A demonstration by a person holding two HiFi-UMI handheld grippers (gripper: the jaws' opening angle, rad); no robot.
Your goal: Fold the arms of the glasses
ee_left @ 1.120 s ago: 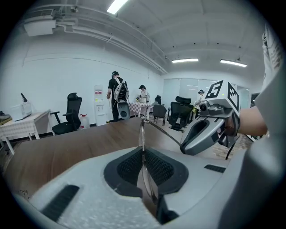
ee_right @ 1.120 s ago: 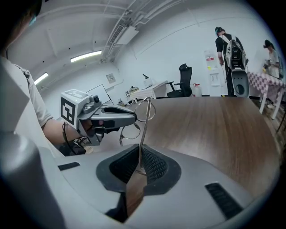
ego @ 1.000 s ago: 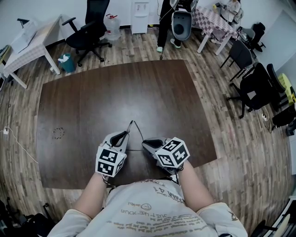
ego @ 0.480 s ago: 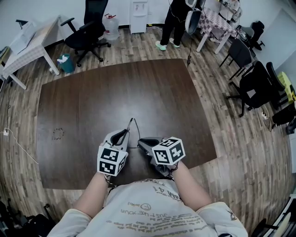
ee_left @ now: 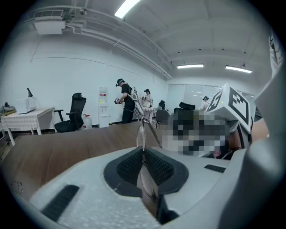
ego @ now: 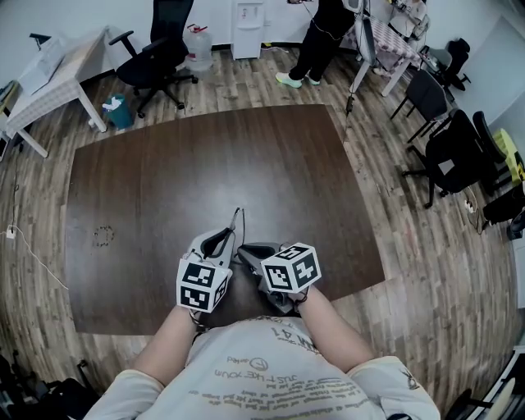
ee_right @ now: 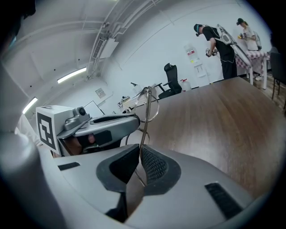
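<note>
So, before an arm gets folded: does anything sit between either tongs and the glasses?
Nothing visible does: the left tongs and right tongs each pinch the wire-framed glasses directly, over the brown table.

Ceiling strip lights (ee_left: 127,6) give bright, even light with soft shadows; my fisheye views bend and darken at the corners, and whatever sits nearest my lenses looks blurred

Shirt print (ego: 246,376): several lines stood upside down to the head camera; none could be read with certainty.
Wall notice (ee_left: 103,94): its lettering was too small to read.
</note>
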